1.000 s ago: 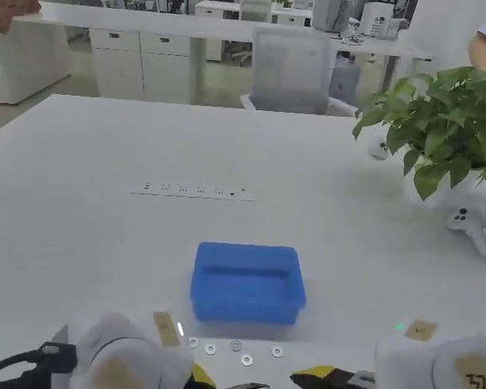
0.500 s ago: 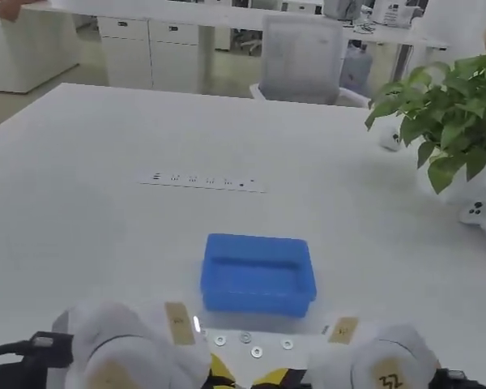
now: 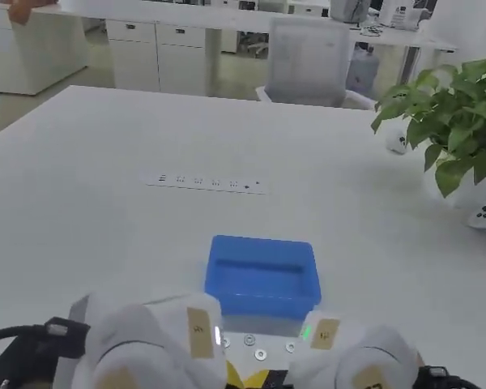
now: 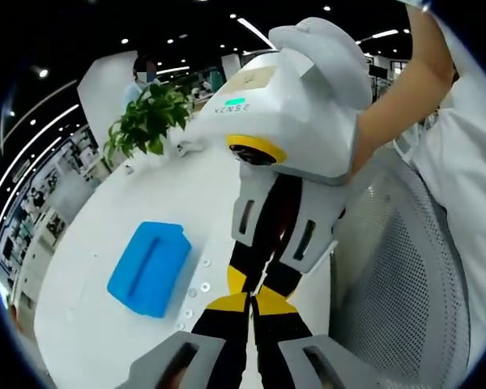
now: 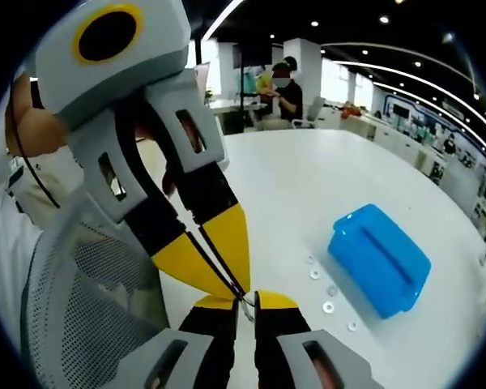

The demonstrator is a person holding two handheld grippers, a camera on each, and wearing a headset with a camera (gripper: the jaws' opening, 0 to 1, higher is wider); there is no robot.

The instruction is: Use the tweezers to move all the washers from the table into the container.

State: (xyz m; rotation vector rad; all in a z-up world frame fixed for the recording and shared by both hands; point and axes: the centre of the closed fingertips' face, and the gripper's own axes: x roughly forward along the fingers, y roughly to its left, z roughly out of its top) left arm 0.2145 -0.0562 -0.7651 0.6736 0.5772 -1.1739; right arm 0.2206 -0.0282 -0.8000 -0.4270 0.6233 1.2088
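Tweezers (image 5: 213,263), 1 pair: clamped in narrow left gripper (image 5: 233,284); right gripper (image 5: 247,308) narrow at tip, grip: cannot tell. Risk: misaligned handover drops tweezers short of washers (image 5: 328,308) ahead.

White housings (image 4: 300,97), yellow-black fingers (image 5: 202,243), black cable (image 3: 8,336), white sleeve (image 4: 470,162)

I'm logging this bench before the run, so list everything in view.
table: one, white, under everything
container: one, blue, mid-table
washers: five, silver, on table by container's near side
tweezers: one, dark, between the fingers of the left gripper
power strip: one, white, set into table beyond container
plant: one, green, table's right
controller: one, white, by plant
office chair: one, grey, beyond table
bystander: one, dark top, far desks
left gripper: one, white, yellow-black fingers, shut on tweezers
right gripper: one, white, at tweezers' end, grip unclear
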